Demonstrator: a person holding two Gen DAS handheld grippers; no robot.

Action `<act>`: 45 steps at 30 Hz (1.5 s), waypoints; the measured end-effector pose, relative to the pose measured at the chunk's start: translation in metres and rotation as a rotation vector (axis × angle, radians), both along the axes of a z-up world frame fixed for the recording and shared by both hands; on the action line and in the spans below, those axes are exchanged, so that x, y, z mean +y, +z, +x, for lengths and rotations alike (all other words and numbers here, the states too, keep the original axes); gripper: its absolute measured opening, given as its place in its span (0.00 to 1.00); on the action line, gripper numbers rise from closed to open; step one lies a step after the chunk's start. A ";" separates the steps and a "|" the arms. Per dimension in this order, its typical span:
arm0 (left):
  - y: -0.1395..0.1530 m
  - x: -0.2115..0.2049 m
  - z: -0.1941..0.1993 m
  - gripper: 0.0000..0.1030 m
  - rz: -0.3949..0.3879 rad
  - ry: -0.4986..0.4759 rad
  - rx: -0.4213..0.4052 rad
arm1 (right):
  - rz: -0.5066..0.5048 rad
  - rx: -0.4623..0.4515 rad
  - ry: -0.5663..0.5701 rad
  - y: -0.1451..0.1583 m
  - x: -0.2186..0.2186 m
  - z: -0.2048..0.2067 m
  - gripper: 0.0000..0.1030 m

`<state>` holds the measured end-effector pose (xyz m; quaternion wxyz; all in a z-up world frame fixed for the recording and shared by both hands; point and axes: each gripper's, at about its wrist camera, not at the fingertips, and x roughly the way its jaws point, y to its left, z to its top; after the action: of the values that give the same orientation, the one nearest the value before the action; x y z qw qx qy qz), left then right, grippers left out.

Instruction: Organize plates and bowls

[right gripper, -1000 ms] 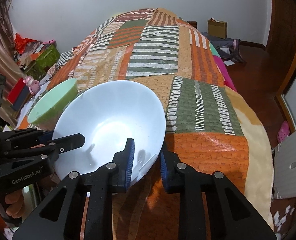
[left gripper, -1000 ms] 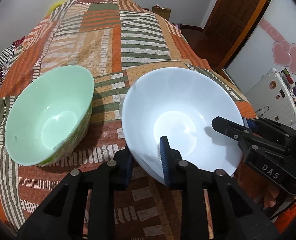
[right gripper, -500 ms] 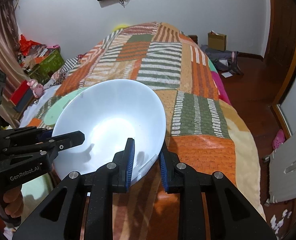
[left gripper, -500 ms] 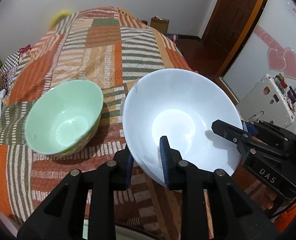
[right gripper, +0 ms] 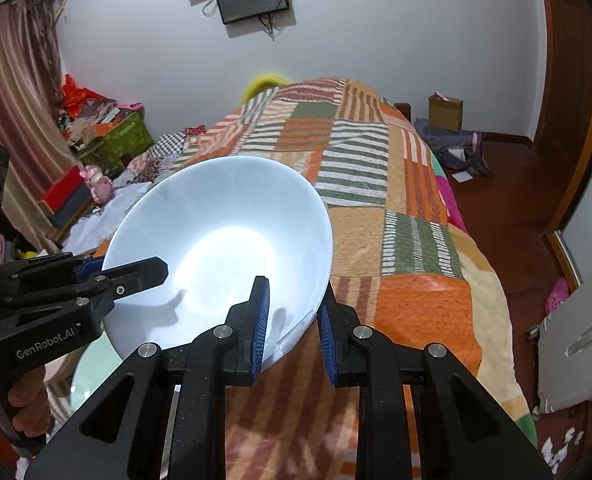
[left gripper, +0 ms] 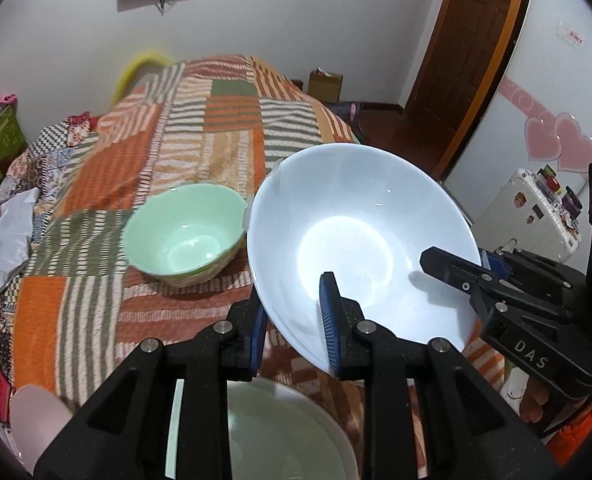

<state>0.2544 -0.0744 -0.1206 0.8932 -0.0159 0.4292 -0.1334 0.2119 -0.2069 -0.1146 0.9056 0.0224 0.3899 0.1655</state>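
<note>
A large white bowl (left gripper: pixel 360 240) (right gripper: pixel 223 240) hangs tilted in the air above the patchwork bedspread (left gripper: pixel 199 148). My left gripper (left gripper: pixel 293 320) is shut on its near rim, one pad inside and one outside. My right gripper (right gripper: pixel 293 316) is shut on the rim at the opposite side, and it shows at the right edge of the left wrist view (left gripper: pixel 456 268). My left gripper also appears at the left of the right wrist view (right gripper: pixel 143 272). A smaller mint-green bowl (left gripper: pixel 183 236) sits upright on the bedspread, left of the white bowl and apart from it.
A pale green dish (left gripper: pixel 279 432) (right gripper: pixel 91 368) lies below the grippers, partly hidden by them. A pink cup (left gripper: pixel 35 420) stands at the lower left. Clutter and a green box (right gripper: pixel 123 136) line the bed's left side. Wooden floor and a door (left gripper: pixel 468 60) are to the right.
Both grippers have risen and drawn back with the white bowl. The green bowl now looks smaller and farther away. The pale green dish and pink cup have come into view below.
</note>
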 end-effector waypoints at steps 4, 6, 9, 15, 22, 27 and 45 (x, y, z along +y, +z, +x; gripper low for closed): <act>0.011 0.014 -0.019 0.24 -0.009 0.019 -0.023 | -0.005 -0.021 0.016 0.008 0.012 -0.011 0.21; 0.016 0.022 -0.028 0.24 -0.017 0.033 -0.031 | -0.006 -0.033 0.024 0.012 0.019 -0.016 0.20; 0.023 0.035 -0.042 0.24 -0.026 0.050 -0.047 | -0.003 -0.047 0.036 0.016 0.029 -0.024 0.20; 0.031 0.062 -0.066 0.24 -0.035 0.092 -0.068 | -0.002 -0.061 0.076 0.019 0.055 -0.036 0.21; 0.032 0.103 -0.094 0.24 -0.044 0.159 -0.076 | -0.004 -0.061 0.142 0.017 0.089 -0.047 0.21; 0.030 0.131 -0.114 0.24 -0.036 0.207 -0.067 | 0.015 -0.056 0.195 0.014 0.118 -0.055 0.21; 0.004 0.228 -0.166 0.24 -0.023 0.377 -0.016 | 0.038 0.016 0.364 -0.014 0.209 -0.077 0.21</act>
<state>0.0880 0.1535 -0.1163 0.9054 -0.1055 0.4101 0.0313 0.1353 0.0021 -0.1286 0.8570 -0.0302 0.3916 0.3336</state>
